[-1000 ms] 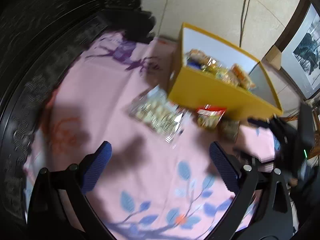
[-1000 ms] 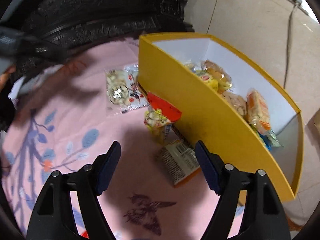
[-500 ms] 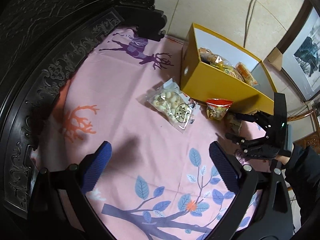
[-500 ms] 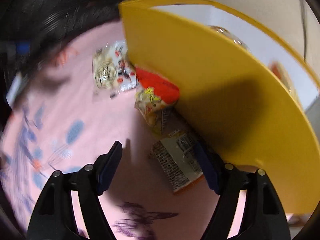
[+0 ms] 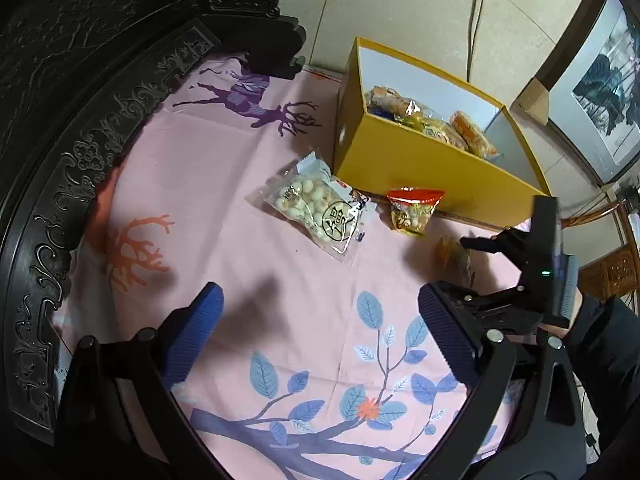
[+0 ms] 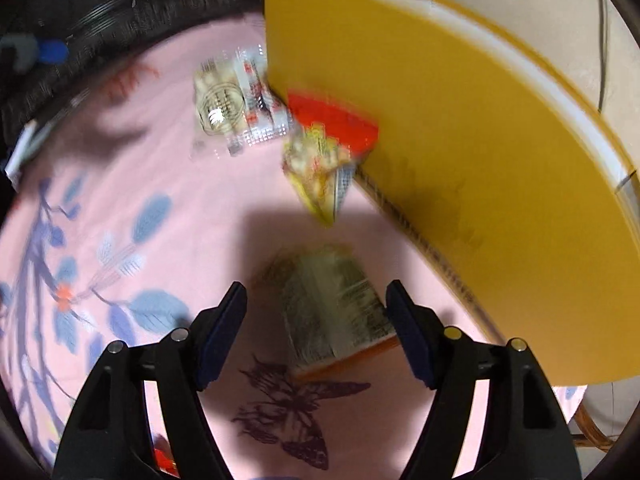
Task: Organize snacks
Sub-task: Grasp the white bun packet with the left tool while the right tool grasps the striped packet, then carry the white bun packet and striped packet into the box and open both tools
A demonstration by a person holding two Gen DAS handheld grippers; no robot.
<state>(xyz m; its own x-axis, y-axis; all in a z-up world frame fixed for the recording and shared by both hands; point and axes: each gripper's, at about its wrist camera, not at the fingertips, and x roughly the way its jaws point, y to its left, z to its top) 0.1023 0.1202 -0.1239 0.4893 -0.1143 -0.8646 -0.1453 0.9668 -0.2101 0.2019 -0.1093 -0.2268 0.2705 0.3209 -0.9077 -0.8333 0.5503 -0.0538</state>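
A yellow box [image 5: 416,160] with several snack packs inside stands on the pink cloth. In front of it lie a clear bag of white balls [image 5: 320,208], a red-topped snack pack [image 5: 414,210] and an orange-edged packet [image 5: 454,256]. My right gripper [image 6: 316,324] is open, low over the orange-edged packet [image 6: 336,308], which lies between its fingers. The red-topped pack [image 6: 324,156] and the clear bag [image 6: 232,100] lie beyond, against the yellow box [image 6: 460,152]. My left gripper [image 5: 320,328] is open and empty above the cloth, well short of the snacks.
A dark carved wooden frame [image 5: 100,120] borders the cloth on the left. The cloth [image 5: 240,140] covers the surface. A wall with a cable [image 5: 476,20] stands behind the box. The right gripper's body [image 5: 536,280] shows in the left wrist view.
My right gripper has dropped and moved forward until the orange-edged packet lies between its open fingers. The left gripper has drawn back and steadied, staying open.
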